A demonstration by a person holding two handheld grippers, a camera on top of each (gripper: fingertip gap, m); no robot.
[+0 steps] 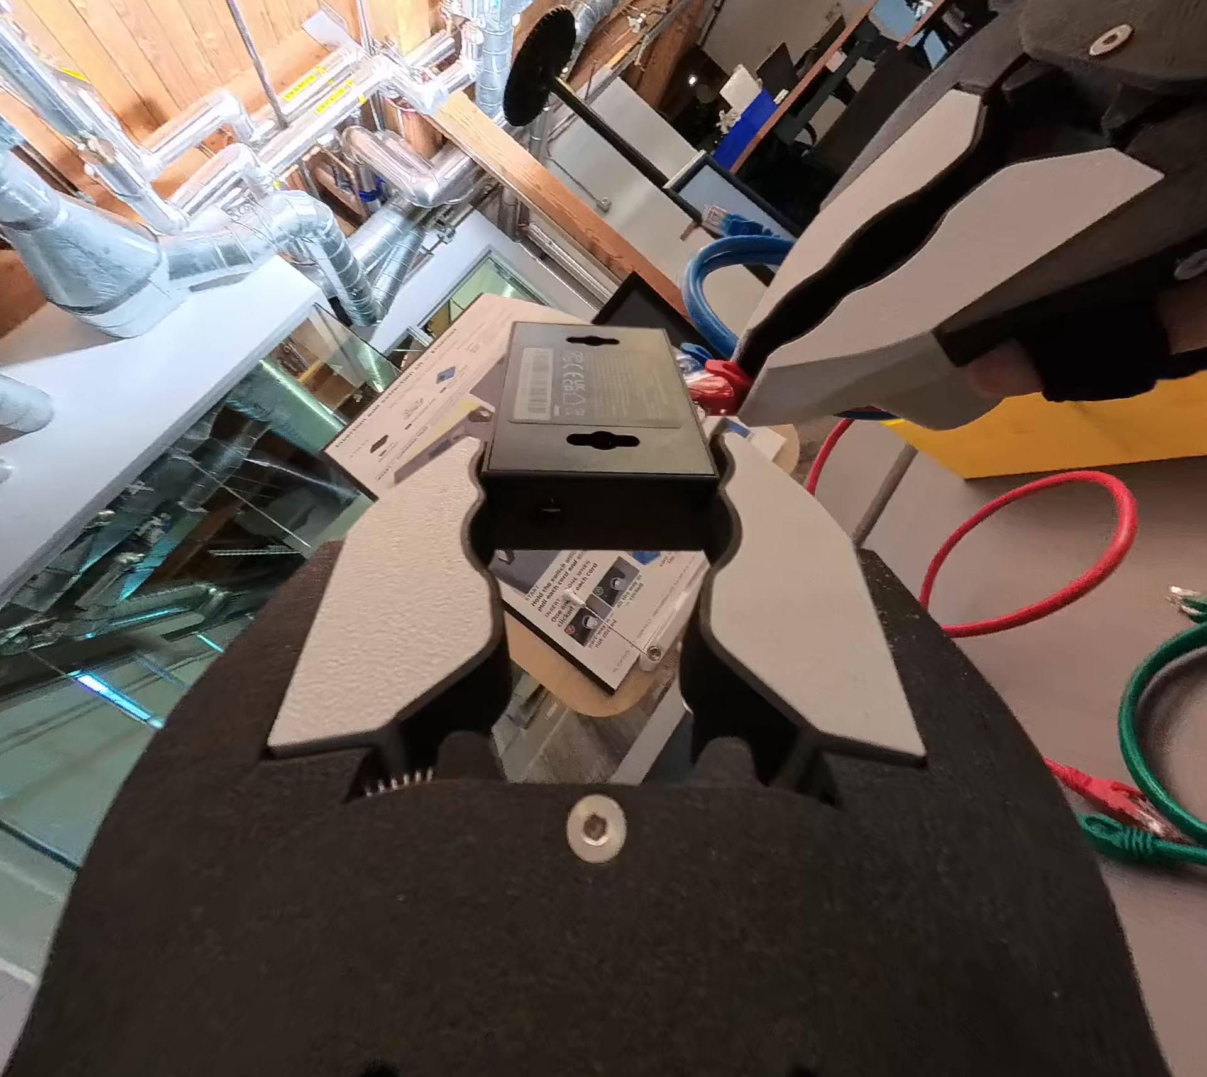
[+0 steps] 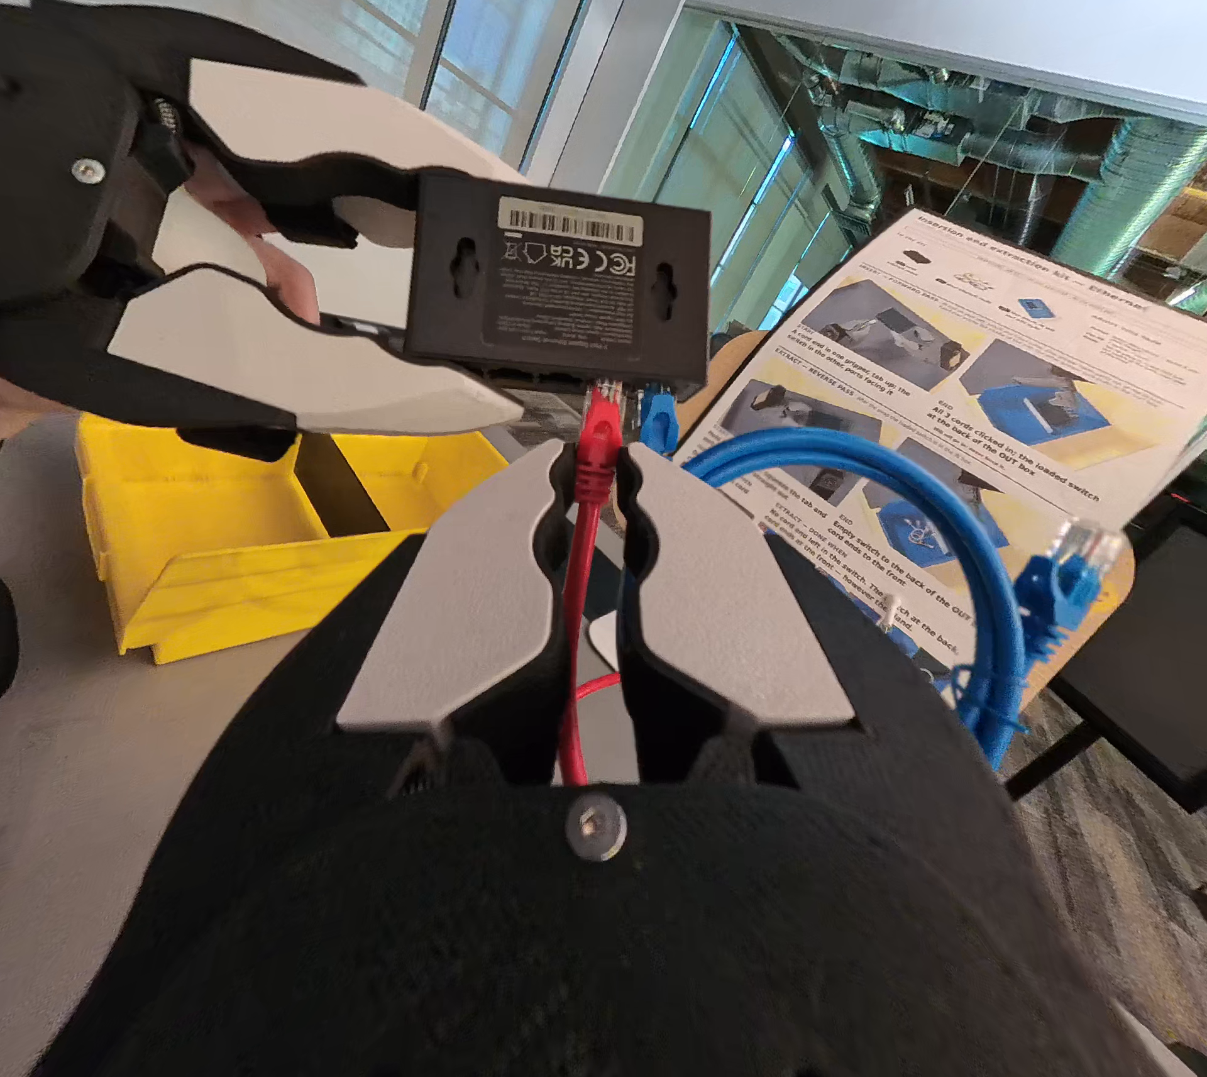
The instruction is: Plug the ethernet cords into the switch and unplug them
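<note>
The left claw [image 1: 597, 497] pinches a flat, matte black plastic switch [image 1: 597, 392], held in the air with its underside toward both cameras; that face carries a pale barcode sticker and two keyhole-shaped mounting slots. Each claw has broad, pale grey, faintly grainy finger plates with wavy black inner edges, set on a rough black body fixed by a silver screw.

The right claw [image 2: 597, 461] is pressed together on the ribbed red boot of the red ethernet cord [image 2: 591, 529], whose clear plug sits in a port on the switch's [image 2: 562, 281] near edge. Just to its right, a blue ethernet cord [image 2: 901, 477] is plugged in too; it curls in a glossy loop, its free clear-tipped end hanging at the right.

Below, a smooth grey table [image 1: 1045, 719] carries a loop of red cord, a coiled green ethernet cord [image 1: 1149, 738] and a yellow plastic bin [image 2: 228, 529]. A printed instruction sheet [image 2: 980, 340] stands on a rounded plywood board. Beyond are glass partitions, silver foil-wrapped ducts, timber beams and patterned carpet.
</note>
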